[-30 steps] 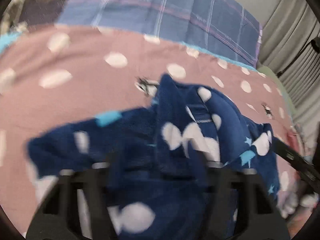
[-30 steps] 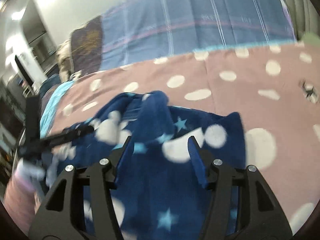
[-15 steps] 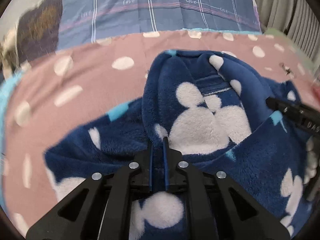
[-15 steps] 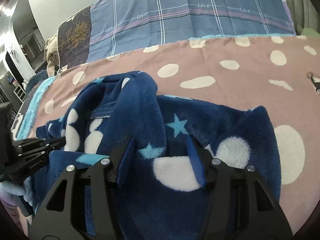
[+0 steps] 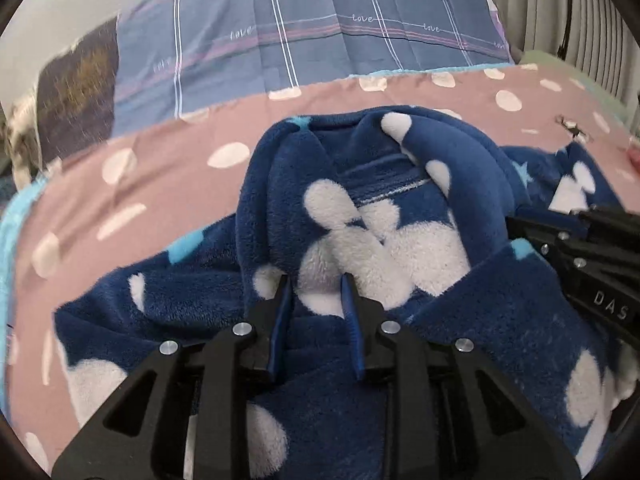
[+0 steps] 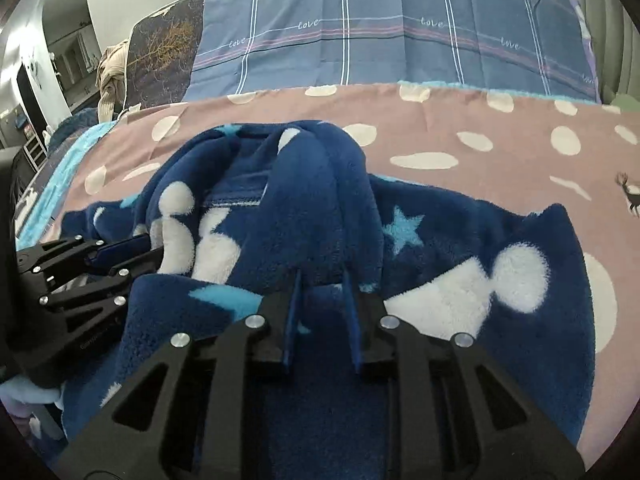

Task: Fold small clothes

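A wide dusty-pink bedspread with white spots (image 5: 168,184) is seen spread over the bed, backed by a blue checked cloth printed with the word "love" (image 6: 400,32), and on the bedspread the task's thing is lying: a small dark-blue fleece garment with white blobs and pale-blue stars (image 5: 380,240), rumpled, with a raised ridge of collar or hood standing up through its middle and its right side laid flatter on the spread. The left gripper (image 5: 316,292) is set against the left flank of that ridge; its jaws have just been opening, a narrow gap is now shown between them with fleece in it, and the pads do not look pressed on the cloth. The right gripper (image 6: 322,284) is set at the foot of the ridge on its other side; its jaws have just been closing and a fold of fleece appears to be pinched between them. Several risks can be judged from this. With only one side held, the garment could be dragged askew and the fold left crooked. Thick pile could be caught in more than one layer, so that the ridge is bunched rather than flattened. The bedspread could also be snagged beneath a low pinch.
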Tool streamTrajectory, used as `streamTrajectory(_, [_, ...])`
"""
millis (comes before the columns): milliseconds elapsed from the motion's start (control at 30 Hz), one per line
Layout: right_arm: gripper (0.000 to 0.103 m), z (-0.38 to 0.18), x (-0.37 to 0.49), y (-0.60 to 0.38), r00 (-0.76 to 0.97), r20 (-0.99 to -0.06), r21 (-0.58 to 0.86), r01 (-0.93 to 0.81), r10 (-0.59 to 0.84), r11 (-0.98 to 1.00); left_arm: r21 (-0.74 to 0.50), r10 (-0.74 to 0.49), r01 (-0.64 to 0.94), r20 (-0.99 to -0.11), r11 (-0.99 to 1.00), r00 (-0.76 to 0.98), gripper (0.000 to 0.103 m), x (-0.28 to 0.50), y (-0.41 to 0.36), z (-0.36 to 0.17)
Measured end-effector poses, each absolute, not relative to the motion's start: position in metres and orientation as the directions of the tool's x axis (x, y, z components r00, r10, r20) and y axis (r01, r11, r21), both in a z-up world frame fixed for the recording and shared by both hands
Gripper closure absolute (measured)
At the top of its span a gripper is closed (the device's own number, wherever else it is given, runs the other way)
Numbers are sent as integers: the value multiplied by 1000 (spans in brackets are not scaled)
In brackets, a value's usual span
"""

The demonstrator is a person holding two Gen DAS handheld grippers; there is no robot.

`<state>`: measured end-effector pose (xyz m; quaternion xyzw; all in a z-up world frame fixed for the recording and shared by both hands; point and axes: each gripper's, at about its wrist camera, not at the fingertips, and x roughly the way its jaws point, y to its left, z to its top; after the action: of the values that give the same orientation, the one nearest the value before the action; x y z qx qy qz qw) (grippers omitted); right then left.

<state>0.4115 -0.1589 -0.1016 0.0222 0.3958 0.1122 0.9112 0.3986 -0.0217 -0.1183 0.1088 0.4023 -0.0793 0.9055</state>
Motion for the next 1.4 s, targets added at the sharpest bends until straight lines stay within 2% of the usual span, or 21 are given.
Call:
streamTrajectory(100, [81, -99, 405, -163, 666, -714, 128, -179, 217, 975, 147, -44, 222, -735, 964, 677, 72, 394, -20, -111])
streamTrajectory(167, [79, -90, 383, -170, 677, -721, 77, -136, 149, 988, 140, -41, 192, -698, 971, 715, 70, 373, -12, -93])
streamTrajectory(267, [77, -79, 325, -192, 700, -698, 62, -155, 153, 986, 120, -67, 190, -653, 974, 754, 53, 314, 17, -65])
streamTrajectory(300, [74, -76, 297, -201, 698, -694, 67, -183, 178, 981, 120, -79, 203, -648, 972, 758, 45, 293, 26, -59])
streamTrajectory(333, [68, -75, 277, -206, 696, -694, 64, -195, 184, 979, 127, -88, 222, -649, 967, 756, 43, 262, 39, -57])
streamTrajectory(367, [54, -76, 245, -216, 691, -702, 45, -196, 171, 980, 134, -94, 239, -656, 962, 749, 43, 240, 48, -56])
streamTrajectory(400, [51, -79, 222, -222, 686, -709, 37, -199, 166, 979, 140, -101, 257, -666, 956, 739, 41, 218, 56, -58])
streamTrajectory(467, [51, -89, 169, -239, 660, -730, 57, -200, 178, 978, 138, -107, 271, -683, 953, 722, 31, 166, 75, -66])
streamTrajectory(533, [51, -96, 137, -253, 643, -741, 105, -174, 193, 979, 107, -118, 273, -712, 956, 693, 29, 121, 92, -80])
streamTrajectory(667, [56, -85, 71, -262, 668, -697, 220, -144, 259, 965, 52, -125, 242, -741, 969, 660, 29, 61, 109, -99])
streamTrajectory(767, [60, -74, 35, -247, 615, -640, 402, -243, 461, 883, -1, -161, 233, -725, 973, 670, 29, 28, 113, -100])
streamTrajectory(933, [60, -83, -6, -190, 414, -575, 584, -396, 706, 708, -85, -198, 197, -711, 977, 675, 29, -1, 115, -101])
streamTrajectory(1067, [60, -100, -19, -155, 305, -569, 637, -424, 764, 644, -140, -214, 163, -696, 977, 685, 29, -23, 124, -104])
streamTrajectory(1333, [60, -124, -1, -118, 240, -575, 670, -410, 782, 619, -224, -247, 126, -674, 966, 696, 28, -51, 139, -115])
streamTrajectory(1367, [62, -124, 6, -113, 235, -566, 685, -400, 790, 609, -231, -251, 125, -673, 965, 696, 28, -51, 140, -115])
streamTrajectory(1400, [82, -123, 10, -112, 241, -564, 692, -384, 790, 611, -239, -257, 125, -671, 963, 695, 28, -52, 141, -114])
